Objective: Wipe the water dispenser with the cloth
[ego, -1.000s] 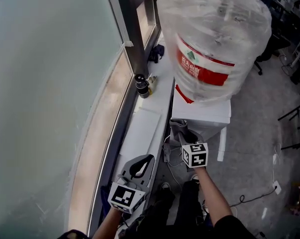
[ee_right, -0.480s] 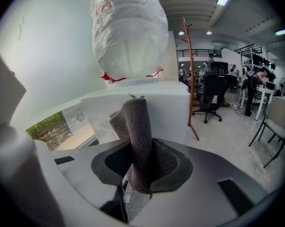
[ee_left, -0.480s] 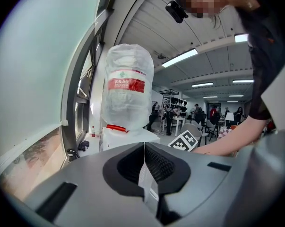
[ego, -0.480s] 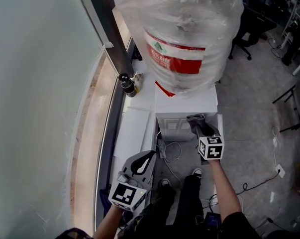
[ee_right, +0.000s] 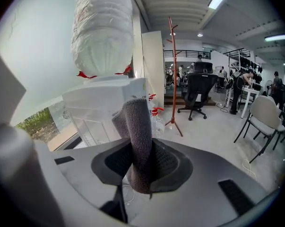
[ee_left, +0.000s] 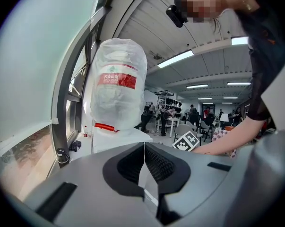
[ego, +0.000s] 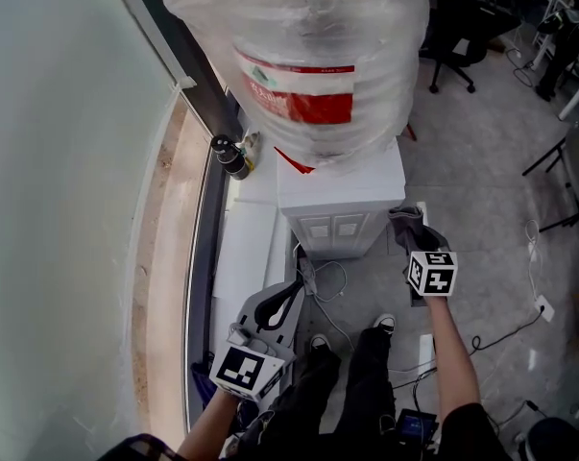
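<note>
The white water dispenser point(ego: 339, 200) stands by the window with a plastic-wrapped bottle point(ego: 303, 56) carrying a red label on top. My right gripper point(ego: 411, 230) is shut on a grey cloth point(ego: 405, 225) and hangs just off the dispenser's right front corner. In the right gripper view the cloth point(ee_right: 137, 131) sticks up from the jaws, with the dispenser point(ee_right: 104, 105) close ahead on the left. My left gripper point(ego: 272, 307) is shut on nothing, low at the left beside the sill. In the left gripper view the dispenser point(ee_left: 116, 138) and bottle point(ee_left: 117, 86) stand ahead.
A small dark bottle point(ego: 230, 157) stands on the white sill point(ego: 246, 248). Cables point(ego: 327, 291) trail on the floor in front of the dispenser. My shoes point(ego: 383, 325) are below. An office chair point(ee_right: 199, 91), a red coat stand point(ee_right: 173, 74) and tables fill the room at the right.
The right gripper with the cloth has moved from the dispenser's left front, past its front, to its right front corner. The head view swung so the dispenser sits further left. The left gripper stayed put.
</note>
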{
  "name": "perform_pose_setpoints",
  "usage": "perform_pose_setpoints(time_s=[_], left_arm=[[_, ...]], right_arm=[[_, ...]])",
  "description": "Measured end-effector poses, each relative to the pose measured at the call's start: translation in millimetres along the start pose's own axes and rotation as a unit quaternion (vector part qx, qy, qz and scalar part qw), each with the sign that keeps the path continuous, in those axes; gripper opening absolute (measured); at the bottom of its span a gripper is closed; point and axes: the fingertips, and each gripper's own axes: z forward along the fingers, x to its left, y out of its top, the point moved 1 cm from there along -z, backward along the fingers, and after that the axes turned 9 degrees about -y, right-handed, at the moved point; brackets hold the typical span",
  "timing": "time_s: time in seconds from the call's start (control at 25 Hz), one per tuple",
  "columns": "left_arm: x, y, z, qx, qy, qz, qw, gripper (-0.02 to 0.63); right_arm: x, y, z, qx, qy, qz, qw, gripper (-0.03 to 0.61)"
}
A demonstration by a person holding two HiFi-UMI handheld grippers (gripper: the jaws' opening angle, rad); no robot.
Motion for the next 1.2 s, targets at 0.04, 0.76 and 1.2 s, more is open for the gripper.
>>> perform_pose_setpoints(time_s=[0.04, 0.76, 1.2], left_arm=[[0.4, -0.6, 2.3, -0.001, 0.002, -0.002, 1.0, 0.018], [56.2, -19.8, -15.8, 0.001, 0.056, -0.017, 0.9983, 0.018], [71.6, -28.1, -15.5, -0.008, 0.065, -0.015, 0.9977, 0.018]], right_arm=[[-0.7, -2.4, -1.0, 0.001, 0.001, 0.001, 1.0, 0.112], [196.4, -59.3, 26.4, 0.002, 0.147, -0.042, 0.988, 0.112], [267.0, -60.1, 57.6, -0.013, 0.192, -0.16, 0.968, 0.112]])
